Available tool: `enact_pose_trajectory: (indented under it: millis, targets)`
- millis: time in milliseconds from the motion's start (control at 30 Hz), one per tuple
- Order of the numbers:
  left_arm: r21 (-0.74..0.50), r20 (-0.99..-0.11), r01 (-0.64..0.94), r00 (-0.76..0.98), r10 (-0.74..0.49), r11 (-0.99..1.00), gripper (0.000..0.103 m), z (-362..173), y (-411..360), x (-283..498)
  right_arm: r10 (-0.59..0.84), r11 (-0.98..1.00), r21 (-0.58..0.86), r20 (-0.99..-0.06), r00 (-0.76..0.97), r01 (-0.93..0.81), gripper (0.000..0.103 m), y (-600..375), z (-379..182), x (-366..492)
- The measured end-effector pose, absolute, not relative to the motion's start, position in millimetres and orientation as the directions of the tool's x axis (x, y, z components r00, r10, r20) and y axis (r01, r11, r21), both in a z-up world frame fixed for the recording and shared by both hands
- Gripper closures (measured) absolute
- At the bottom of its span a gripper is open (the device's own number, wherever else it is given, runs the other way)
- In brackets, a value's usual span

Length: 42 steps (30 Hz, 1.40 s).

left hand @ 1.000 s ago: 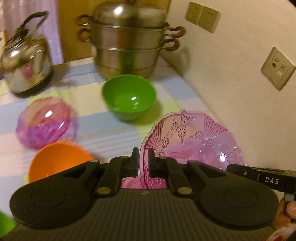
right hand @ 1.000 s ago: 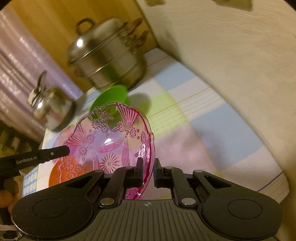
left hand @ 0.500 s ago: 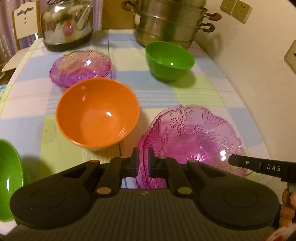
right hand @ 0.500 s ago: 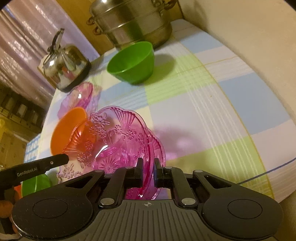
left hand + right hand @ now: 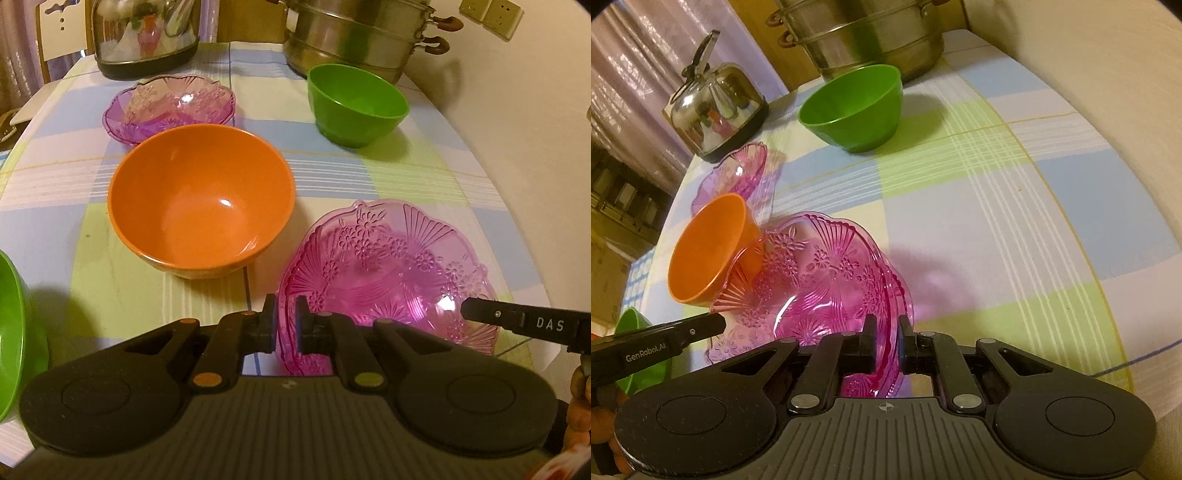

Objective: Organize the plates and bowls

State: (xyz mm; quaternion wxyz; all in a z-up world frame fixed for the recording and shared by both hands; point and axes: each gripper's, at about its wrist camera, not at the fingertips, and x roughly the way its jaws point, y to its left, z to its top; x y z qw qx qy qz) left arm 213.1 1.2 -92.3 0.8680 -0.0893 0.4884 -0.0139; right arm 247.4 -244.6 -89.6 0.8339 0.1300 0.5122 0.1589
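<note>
From the left wrist camera, the left gripper [image 5: 284, 325] pinches the near-left rim of the pink glass plate [image 5: 388, 269], its fingers pressed onto the edge. The orange bowl [image 5: 201, 195] is the landmark: the plate lies just right of it, apart from it, low over the checked tablecloth [image 5: 369, 173]; whether it rests on the cloth is unclear. Behind the orange bowl sits a second pink glass dish [image 5: 170, 105]; behind and to its right stands a green bowl [image 5: 356, 103], with the steel steamer pot [image 5: 362, 33] beyond that and a kettle [image 5: 144, 37] at the far left. Another green bowl [image 5: 14, 332] shows at the left edge. The right gripper's tip [image 5: 517, 321] reaches the plate's right rim.

From the right wrist camera, the right gripper [image 5: 885, 339] is clamped on the plate's [image 5: 820, 284] near rim. The plate's far-left edge overlaps the orange bowl [image 5: 709, 247]. The left gripper's [image 5: 665, 339] tip meets the plate's left rim.
</note>
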Motion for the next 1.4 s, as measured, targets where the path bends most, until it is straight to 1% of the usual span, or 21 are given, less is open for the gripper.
enact_pose_trajectory:
  millis: [500, 833, 933, 1000, 1033, 1067, 1100, 1133, 1167, 1267, 1400]
  targets:
    - [-0.164, -0.854, -0.08, 0.51, -0.101, 0.983, 0.096, -103, 1, 211, 0.358, 0.934, 0.313, -0.827, 0.433, -0.175, 0.091, -229, -96, 255]
    - [-0.163, -0.859, -0.088, 0.503, -0.097, 0.983, 0.095, -105, 1, 213, 0.35, 0.937, 0.305, -0.832, 0.431, -0.172, 0.09, -226, -99, 258]
    - [-0.168, -0.858, -0.087, 0.503, -0.102, 0.982, 0.094, -106, 1, 213, 0.349, 0.937, 0.306, -0.832, 0.432, -0.168, 0.09, -226, -99, 258]
    - [-0.175, -0.854, -0.082, 0.508, -0.11, 0.981, 0.089, -105, -1, 213, 0.356, 0.934, 0.315, -0.827, 0.435, -0.167, 0.086, -225, -99, 258]
    - [-0.172, -0.852, -0.079, 0.512, -0.108, 0.982, 0.089, -104, -2, 213, 0.365, 0.931, 0.323, -0.824, 0.434, -0.17, 0.079, -225, -99, 257]
    - [-0.168, -0.85, -0.077, 0.516, -0.104, 0.983, 0.089, -104, -4, 212, 0.379, 0.925, 0.336, -0.818, 0.432, -0.177, 0.069, -225, -99, 257]
    - [-0.166, -0.848, -0.075, 0.52, -0.103, 0.983, 0.089, -103, -4, 212, 0.396, 0.918, 0.351, -0.811, 0.43, -0.185, 0.064, -225, -99, 256]
    - [-0.168, -0.847, -0.076, 0.521, -0.105, 0.983, 0.089, -103, -4, 212, 0.408, 0.913, 0.36, -0.805, 0.431, -0.191, 0.056, -224, -98, 256]
    - [-0.173, -0.846, -0.079, 0.522, -0.107, 0.982, 0.089, -103, -4, 211, 0.413, 0.911, 0.364, -0.799, 0.436, -0.195, 0.05, -223, -98, 255]
    - [-0.179, -0.843, -0.084, 0.526, -0.109, 0.98, 0.089, -103, -1, 210, 0.418, 0.908, 0.371, -0.778, 0.469, -0.194, 0.041, -222, -94, 252]
    - [-0.185, -0.84, -0.091, 0.531, -0.11, 0.978, 0.089, -101, 1, 207, 0.418, 0.907, 0.383, -0.759, 0.499, -0.178, 0.038, -227, -90, 254]
